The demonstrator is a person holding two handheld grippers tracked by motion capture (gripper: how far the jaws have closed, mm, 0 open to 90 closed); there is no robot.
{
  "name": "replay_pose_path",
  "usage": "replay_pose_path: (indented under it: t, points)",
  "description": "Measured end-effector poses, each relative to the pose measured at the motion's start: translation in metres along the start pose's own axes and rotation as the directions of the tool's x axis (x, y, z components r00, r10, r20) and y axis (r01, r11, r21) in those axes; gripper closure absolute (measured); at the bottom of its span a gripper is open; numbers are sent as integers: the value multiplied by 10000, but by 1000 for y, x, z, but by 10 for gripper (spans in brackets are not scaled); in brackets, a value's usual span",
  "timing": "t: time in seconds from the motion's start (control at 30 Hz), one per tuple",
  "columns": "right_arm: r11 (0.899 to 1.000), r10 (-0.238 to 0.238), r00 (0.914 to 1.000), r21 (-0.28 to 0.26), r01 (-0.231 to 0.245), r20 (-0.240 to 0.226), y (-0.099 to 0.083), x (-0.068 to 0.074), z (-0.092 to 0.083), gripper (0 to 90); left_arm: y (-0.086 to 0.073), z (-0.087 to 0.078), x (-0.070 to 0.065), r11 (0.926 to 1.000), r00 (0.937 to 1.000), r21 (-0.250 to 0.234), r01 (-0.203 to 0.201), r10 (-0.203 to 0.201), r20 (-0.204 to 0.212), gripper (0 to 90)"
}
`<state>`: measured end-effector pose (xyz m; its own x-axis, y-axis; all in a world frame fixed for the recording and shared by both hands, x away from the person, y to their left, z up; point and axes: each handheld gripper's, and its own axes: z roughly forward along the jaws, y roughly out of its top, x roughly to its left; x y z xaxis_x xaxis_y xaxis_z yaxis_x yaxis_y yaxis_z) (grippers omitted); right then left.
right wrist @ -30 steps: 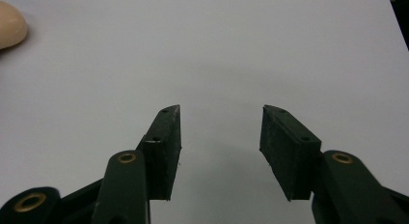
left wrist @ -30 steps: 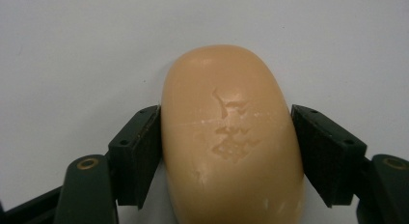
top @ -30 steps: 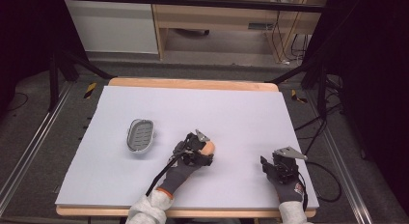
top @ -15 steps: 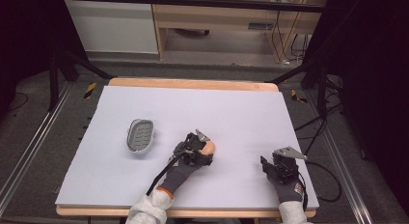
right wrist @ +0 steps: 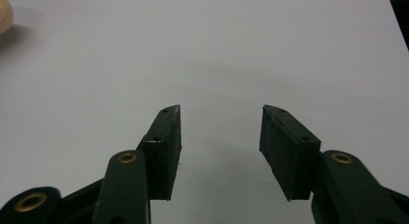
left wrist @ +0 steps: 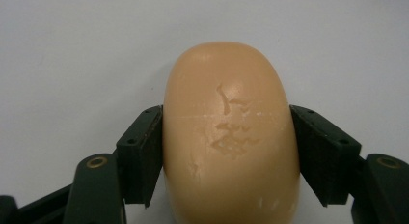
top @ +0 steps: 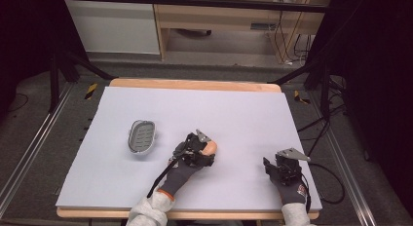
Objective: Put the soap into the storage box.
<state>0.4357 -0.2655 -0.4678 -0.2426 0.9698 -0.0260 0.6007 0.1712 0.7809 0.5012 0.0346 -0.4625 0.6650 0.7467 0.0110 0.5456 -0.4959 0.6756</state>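
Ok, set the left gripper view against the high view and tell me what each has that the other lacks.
Left gripper view alone: the marks scratched into the soap bar, and both jaws pressed against its sides. High view alone: the grey soap dish left of the left gripper, the right gripper and the wooden table edge. Both: the soap and the white mat.

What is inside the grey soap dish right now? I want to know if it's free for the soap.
The grey dish looks empty: its slotted floor shows, nothing lying in it. The soap sits clamped in the left gripper.
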Motion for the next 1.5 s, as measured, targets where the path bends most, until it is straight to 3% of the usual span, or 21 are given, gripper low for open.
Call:
replay_pose_path:
  t: [0.3,1.0,1.5]
  points:
    - [10000,16,10000,-11,-16,12,0,0,0,496,2,-19,3,9994,9999,-348,15,-11,110,315]
    - [10000,-8,10000,-15,9,63,0,0,0,497,2,-58,16,9953,10000,-962,-75,71,-50,317]
    - [10000,12,10000,-33,-12,66,0,1,-1,496,-4,-81,29,9898,9998,-1414,152,-172,-130,317]
